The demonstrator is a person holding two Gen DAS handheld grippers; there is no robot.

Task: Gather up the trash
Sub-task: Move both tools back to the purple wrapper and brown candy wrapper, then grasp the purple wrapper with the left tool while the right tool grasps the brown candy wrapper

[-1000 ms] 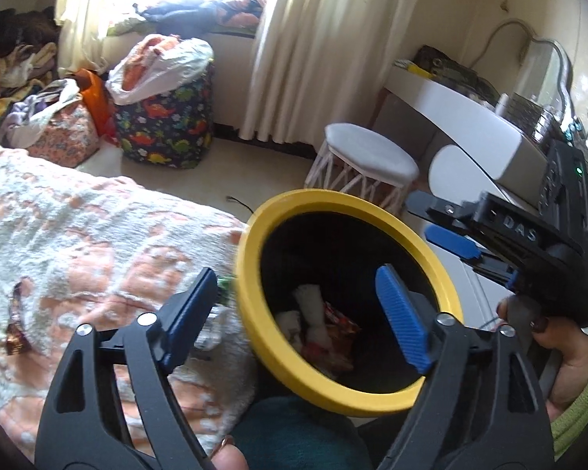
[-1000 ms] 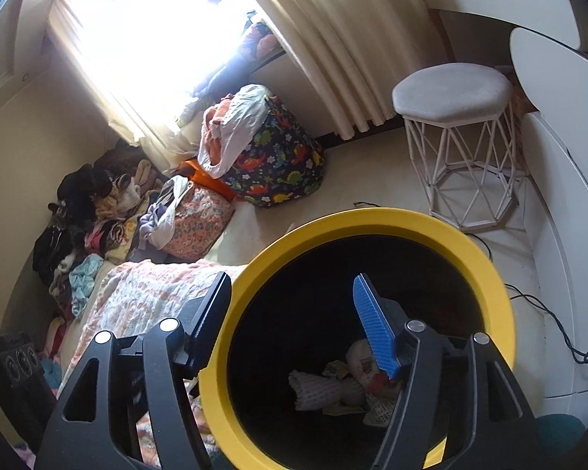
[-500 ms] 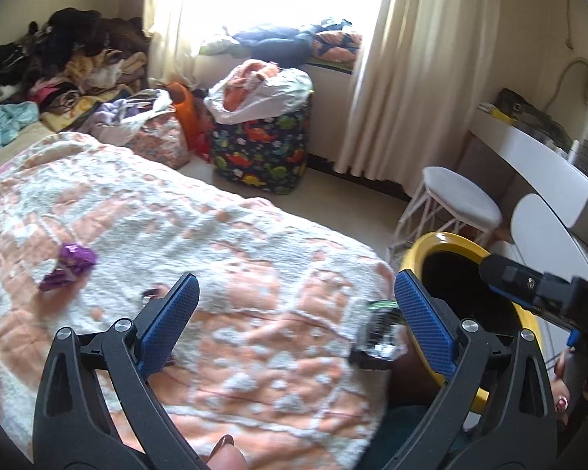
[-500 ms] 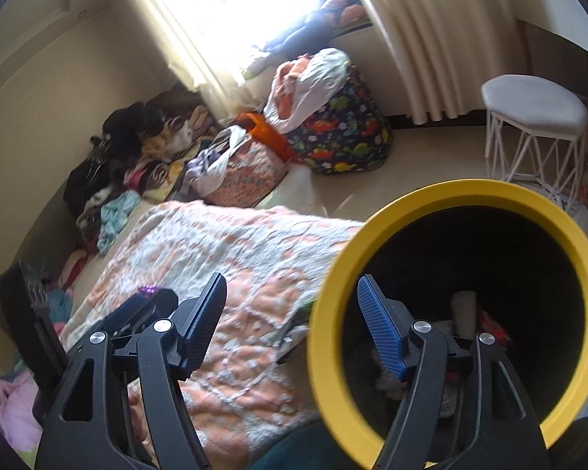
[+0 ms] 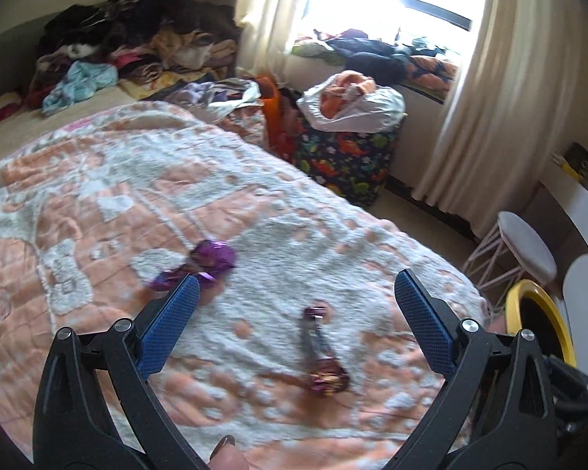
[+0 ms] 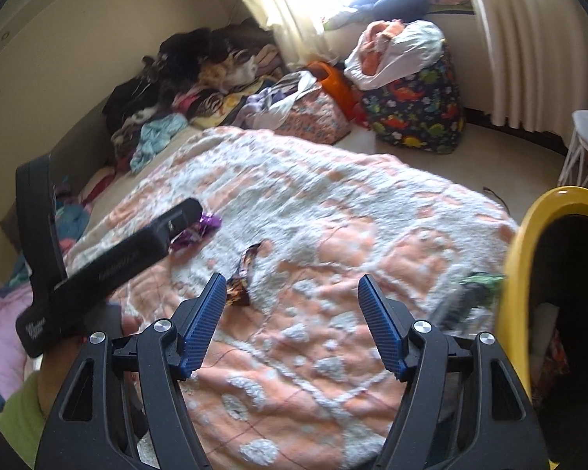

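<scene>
Left gripper point(image 5: 294, 313) spread wide, empty; right gripper point(image 6: 292, 323) parted, empty. Dark candy wrapper point(image 5: 322, 356) mid-bed point(image 5: 333, 227): light, crinkly, flattish. Pinch across its twisted end.

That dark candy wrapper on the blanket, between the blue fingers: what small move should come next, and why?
Probably lower the left gripper onto the dark wrapper and close. Its jaws have just been opening and stand wide, nothing between them, and the wrapper lies flat on the blanket in line with them. The purple wrapper lies farther off; the yellow-rimmed bin waits at the bed's edge.
</scene>
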